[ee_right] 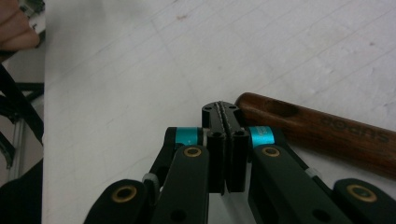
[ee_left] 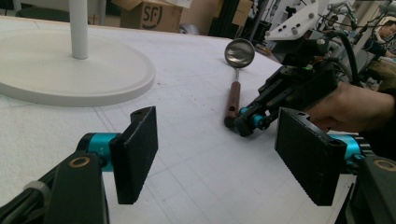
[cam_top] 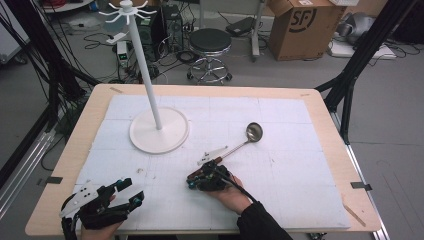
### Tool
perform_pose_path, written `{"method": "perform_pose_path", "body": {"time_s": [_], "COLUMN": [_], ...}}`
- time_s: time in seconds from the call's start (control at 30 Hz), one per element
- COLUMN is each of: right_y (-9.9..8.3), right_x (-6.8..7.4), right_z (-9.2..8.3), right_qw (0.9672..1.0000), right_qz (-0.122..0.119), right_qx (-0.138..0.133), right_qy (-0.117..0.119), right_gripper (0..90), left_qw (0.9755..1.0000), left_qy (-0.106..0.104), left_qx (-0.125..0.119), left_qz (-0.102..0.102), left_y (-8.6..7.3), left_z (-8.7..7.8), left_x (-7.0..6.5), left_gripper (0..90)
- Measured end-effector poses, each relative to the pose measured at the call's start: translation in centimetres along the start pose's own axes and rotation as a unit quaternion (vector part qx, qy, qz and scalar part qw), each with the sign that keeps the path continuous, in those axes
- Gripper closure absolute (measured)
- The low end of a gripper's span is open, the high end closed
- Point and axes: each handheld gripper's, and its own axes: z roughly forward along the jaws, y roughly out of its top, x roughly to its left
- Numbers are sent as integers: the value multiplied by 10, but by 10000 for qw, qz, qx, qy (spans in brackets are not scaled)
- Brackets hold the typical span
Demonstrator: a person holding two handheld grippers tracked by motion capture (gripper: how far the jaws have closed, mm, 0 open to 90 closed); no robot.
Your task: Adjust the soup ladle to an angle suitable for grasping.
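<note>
Ladle (cam_top: 239, 142) flat on the white mat (cam_top: 280, 175), steel bowl toward the far right, brown wooden handle (ee_right: 322, 129) toward the near side, right of the white hook stand (cam_top: 159, 131). Right gripper (cam_top: 192, 181) low over the mat, jaws pressed together on nothing, tips just beside the handle's end. Left gripper (cam_top: 131, 192) at the near left corner, well apart from the ladle, jaws parted and empty.
</note>
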Motion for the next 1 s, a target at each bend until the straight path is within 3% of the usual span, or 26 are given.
{"method": "perform_pose_path", "body": {"time_s": [0.03,0.37,0.53,0.63,0.73,0.87,0.93,0.97,1.0], "right_y": [3,28,35,38,40,40,39,40,41], "right_x": [-4,-21,-39,-47,-51,-52,-51,-50,-47], "right_z": [3,21,21,20,19,19,17,16,12], "right_qw": [9999,9984,9935,9911,9898,9892,9897,9903,9908], "right_qz": [125,397,721,853,967,926,981,1042,951], "right_qx": [-61,-232,-477,-556,-569,-568,-559,-592,-648], "right_qy": [-22,-324,-735,-853,-878,-985,-884,-701,-719], "right_gripper": [900,900,900,900,900,900,900,900,900], "left_qw": [10000,9997,9993,9992,9990,9988,9989,9989,9989], "left_qy": [9,228,332,367,392,427,408,412,403], "left_qx": [-13,-107,-171,-176,-193,-229,-218,-229,-211], "left_qz": [-9,-21,-52,-45,-35,-51,-43,-60,-59], "left_y": [0,-3,-5,-6,-7,-7,-7,-7,-7], "left_z": [0,-21,-31,-35,-38,-40,-40,-39,-38], "left_x": [0,1,0,-1,-3,-3,-2,-1,-1], "left_gripper": [307,310,312,314,315,316,316,317,317]}}
